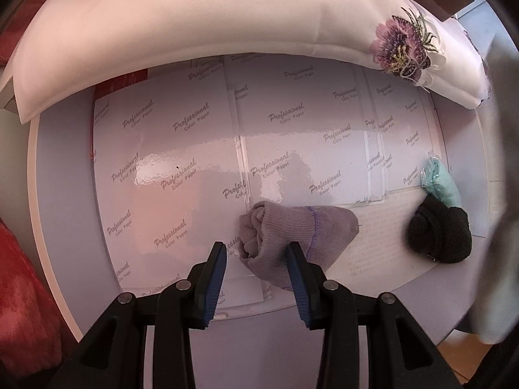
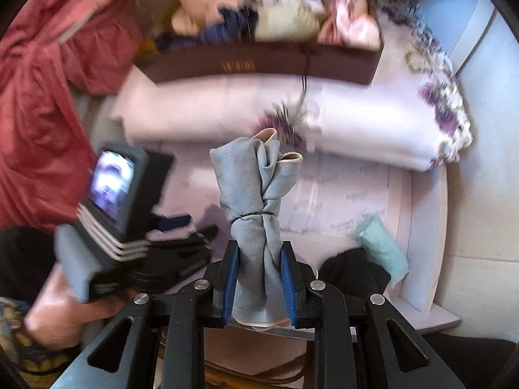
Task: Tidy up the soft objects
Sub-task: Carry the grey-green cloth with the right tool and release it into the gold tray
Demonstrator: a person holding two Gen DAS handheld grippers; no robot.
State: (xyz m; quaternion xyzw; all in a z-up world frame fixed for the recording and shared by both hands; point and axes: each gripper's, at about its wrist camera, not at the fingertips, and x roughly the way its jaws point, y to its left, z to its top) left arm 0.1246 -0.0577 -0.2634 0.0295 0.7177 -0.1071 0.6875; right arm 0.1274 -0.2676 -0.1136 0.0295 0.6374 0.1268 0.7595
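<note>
Presently the right gripper (image 2: 258, 275) is clenched on a tied blue sock bundle (image 2: 256, 194); the left gripper (image 1: 256, 259), fingers released, straddles a grey sock roll (image 1: 292, 240); black roll (image 1: 441, 236) and mint roll (image 1: 442, 183) remain unsorted on the counter (image 1: 65, 175).

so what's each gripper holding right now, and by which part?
Right gripper: shut on the tied blue-grey sock bundle, gripped at its lower end, below the tie. Left gripper: holds nothing; its jaws straddle the lilac rolled sock without pressing it.

Sheets of printed paper (image 1: 181, 168) are spread on the tabletop (image 1: 61, 175). Behind the paper a folded cloth (image 1: 181, 29) is laid, with a box (image 2: 259, 61) of soft items behind it. At the paper's right edge two rolled bundles (image 1: 439, 231) are set touching; a rolled sock (image 1: 292, 236) is placed at its front edge.
</note>
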